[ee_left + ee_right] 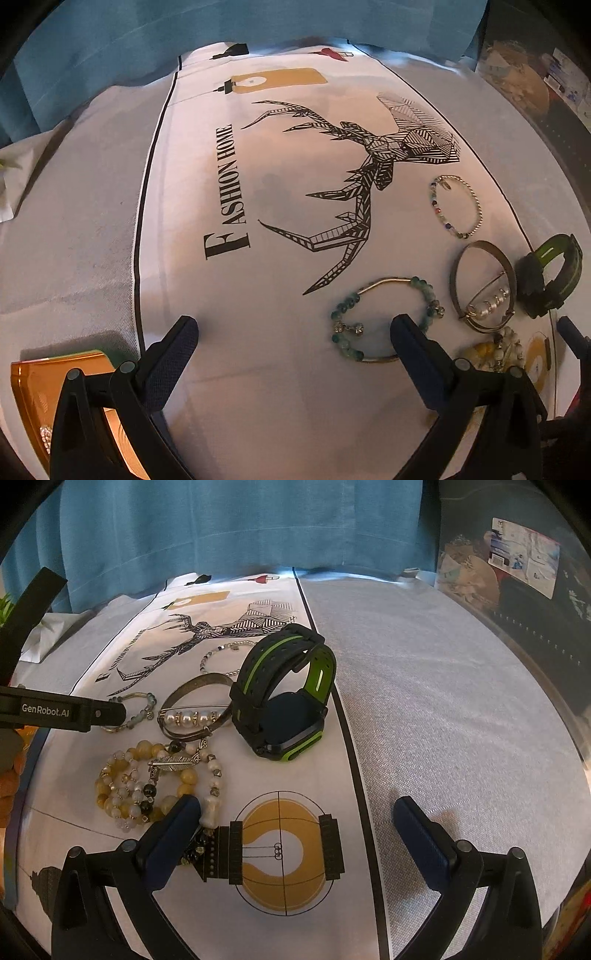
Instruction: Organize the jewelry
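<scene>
Woven grey worktop (461,709) carries a printed cloth (258,288) with beaded bracelets (147,786), a metal bangle (192,686) and rubbery watch (284,690); left tool (293,336) and right tool (295,818) gape apart, empty.

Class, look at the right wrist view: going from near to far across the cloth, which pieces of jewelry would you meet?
Yellow and white beaded bracelet cluster → black and green smartwatch → metal bangle with a row of pearls → thin bracelet of small silver and coloured beads.

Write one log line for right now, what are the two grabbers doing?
left gripper: open, over teal bead bracelet | right gripper: open, empty | watch: on cloth | gold tray: beside left gripper
</scene>
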`<state>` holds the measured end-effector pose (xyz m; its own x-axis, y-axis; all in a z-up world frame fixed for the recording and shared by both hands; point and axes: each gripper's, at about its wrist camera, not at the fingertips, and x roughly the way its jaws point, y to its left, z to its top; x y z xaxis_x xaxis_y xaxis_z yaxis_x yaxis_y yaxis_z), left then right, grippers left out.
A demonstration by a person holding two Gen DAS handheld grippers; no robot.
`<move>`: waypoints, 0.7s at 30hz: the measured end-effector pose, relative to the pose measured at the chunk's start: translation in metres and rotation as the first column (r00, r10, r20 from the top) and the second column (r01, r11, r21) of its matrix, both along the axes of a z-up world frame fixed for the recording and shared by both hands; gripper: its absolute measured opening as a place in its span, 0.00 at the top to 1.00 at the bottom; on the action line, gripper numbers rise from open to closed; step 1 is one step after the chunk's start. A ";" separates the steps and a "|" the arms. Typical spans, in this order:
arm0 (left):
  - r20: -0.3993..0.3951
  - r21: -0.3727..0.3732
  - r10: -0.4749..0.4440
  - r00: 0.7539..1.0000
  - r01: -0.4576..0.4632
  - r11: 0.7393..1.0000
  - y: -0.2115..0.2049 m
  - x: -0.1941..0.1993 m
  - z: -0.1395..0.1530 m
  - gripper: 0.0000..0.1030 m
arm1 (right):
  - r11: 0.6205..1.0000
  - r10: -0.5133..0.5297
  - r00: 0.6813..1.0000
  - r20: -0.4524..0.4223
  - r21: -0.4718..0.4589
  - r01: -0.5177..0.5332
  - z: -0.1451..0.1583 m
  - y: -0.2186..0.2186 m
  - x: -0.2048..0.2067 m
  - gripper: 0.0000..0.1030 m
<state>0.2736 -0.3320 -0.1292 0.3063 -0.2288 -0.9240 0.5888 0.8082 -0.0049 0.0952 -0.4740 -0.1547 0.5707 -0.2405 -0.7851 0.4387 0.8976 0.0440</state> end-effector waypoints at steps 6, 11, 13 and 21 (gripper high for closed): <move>-0.013 -0.009 -0.134 0.991 0.134 0.991 -0.015 -0.018 0.017 0.97 | 0.996 0.088 0.995 0.044 -0.022 -0.087 0.008 0.013 -0.002 0.91; -0.008 -0.068 -0.119 0.993 0.119 0.991 -0.001 -0.030 0.045 0.97 | 0.994 0.103 0.995 0.016 0.019 -0.103 0.017 0.020 0.003 0.92; 0.023 -0.098 -0.107 0.994 0.109 0.989 0.009 -0.037 0.066 0.97 | 0.996 0.064 0.997 0.047 0.058 -0.067 0.026 0.013 -0.006 0.91; 0.095 -0.163 -0.028 0.995 0.043 0.986 0.055 -0.065 0.131 0.97 | 1.000 0.016 0.990 0.144 -0.010 -0.014 0.087 0.011 -0.040 0.91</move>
<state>0.2089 -0.2774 0.0021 0.3770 -0.3874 -0.8413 0.6214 0.7794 -0.0804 0.0548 -0.4630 -0.0682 0.6810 -0.2376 -0.6927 0.4150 0.9046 0.0977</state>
